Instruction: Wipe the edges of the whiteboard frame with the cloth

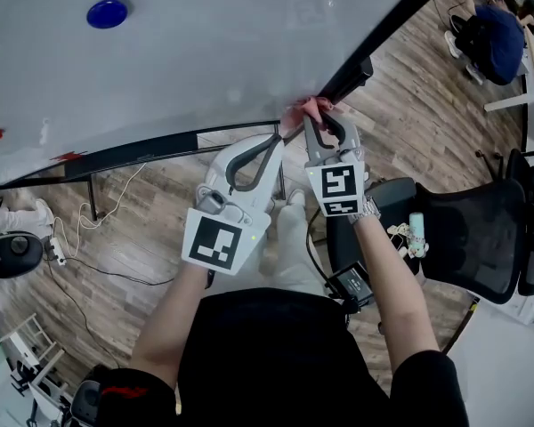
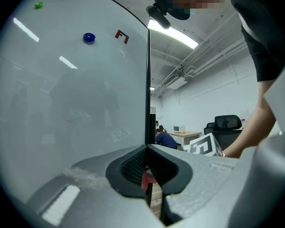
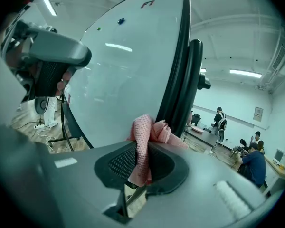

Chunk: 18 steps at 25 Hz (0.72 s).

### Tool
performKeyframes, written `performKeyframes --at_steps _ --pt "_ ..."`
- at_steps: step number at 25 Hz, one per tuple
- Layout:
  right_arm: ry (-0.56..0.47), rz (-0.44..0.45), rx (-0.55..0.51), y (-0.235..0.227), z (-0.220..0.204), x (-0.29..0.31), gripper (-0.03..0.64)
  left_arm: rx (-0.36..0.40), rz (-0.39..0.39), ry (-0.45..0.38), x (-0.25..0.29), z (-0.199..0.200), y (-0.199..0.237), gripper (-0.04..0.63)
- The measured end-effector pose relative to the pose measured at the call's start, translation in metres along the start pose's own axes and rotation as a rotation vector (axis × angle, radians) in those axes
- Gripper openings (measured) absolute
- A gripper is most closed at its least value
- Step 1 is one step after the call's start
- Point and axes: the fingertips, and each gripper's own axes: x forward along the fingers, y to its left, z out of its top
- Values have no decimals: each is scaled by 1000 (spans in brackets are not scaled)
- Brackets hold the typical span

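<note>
At frame (image 1: 160, 153) corner, right tool (image 1: 315, 114) pinches pink cloth (image 3: 143, 139); left gripper view shows left tool (image 2: 146, 149) closed.

The whiteboard (image 1: 205, 52) fills the upper left of the head view, with its frame (image 1: 133, 156) running along the lower and right edges to a corner near the middle. The cloth (image 1: 295, 110) sits on that corner, between the right gripper's (image 1: 318, 107) jaws. The left gripper (image 1: 279, 137) lies just left of it, tips at the frame. A magnet (image 1: 107, 12) sits on the board, well to the left. A chair (image 1: 472, 229) stands on the floor (image 1: 409, 123) to the right of both grippers
</note>
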Motion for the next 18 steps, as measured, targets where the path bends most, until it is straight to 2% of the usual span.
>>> performKeyframes --at_steps 18 --pt "67 7 -5 14 -48 17 53 -46 4 46 -1 -26 -1 2"
